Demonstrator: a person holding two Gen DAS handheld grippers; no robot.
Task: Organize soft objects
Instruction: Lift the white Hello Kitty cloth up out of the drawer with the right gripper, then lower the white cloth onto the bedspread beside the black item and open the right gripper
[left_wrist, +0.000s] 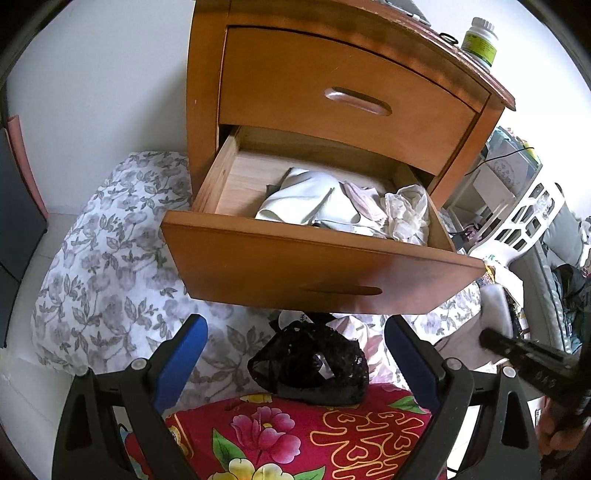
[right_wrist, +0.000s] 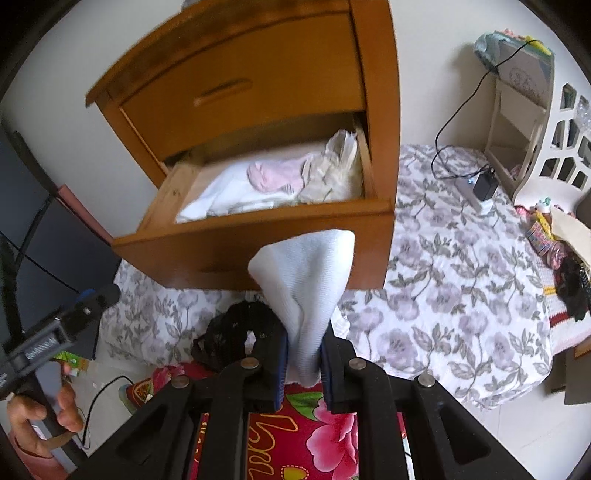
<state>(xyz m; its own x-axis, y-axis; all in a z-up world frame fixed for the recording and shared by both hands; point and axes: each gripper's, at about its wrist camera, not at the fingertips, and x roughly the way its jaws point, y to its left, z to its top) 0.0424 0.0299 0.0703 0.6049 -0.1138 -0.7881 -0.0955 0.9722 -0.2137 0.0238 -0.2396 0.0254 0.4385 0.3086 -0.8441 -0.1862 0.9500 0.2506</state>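
Note:
A wooden nightstand has its lower drawer (left_wrist: 317, 254) (right_wrist: 255, 236) pulled out. White, pink and lace garments (left_wrist: 343, 206) (right_wrist: 280, 181) lie in it. My right gripper (right_wrist: 303, 332) is shut on a white knit cloth (right_wrist: 306, 280), which fans out above the pads in front of the drawer. In the left wrist view this cloth (left_wrist: 496, 306) shows blurred at the right. A black lace garment (left_wrist: 314, 362) (right_wrist: 232, 328) lies on the bedding below the drawer. My left gripper (left_wrist: 295, 332) stands open just above it, its blue pads either side and apart from it.
A grey floral quilt (left_wrist: 107, 258) (right_wrist: 454, 280) spreads around the nightstand, with a red flowered blanket (left_wrist: 295, 439) nearest me. A white bottle (left_wrist: 480, 40) stands on the nightstand top. At the right are a white openwork stand (right_wrist: 546, 147), a charger with cable (right_wrist: 484, 184) and clutter.

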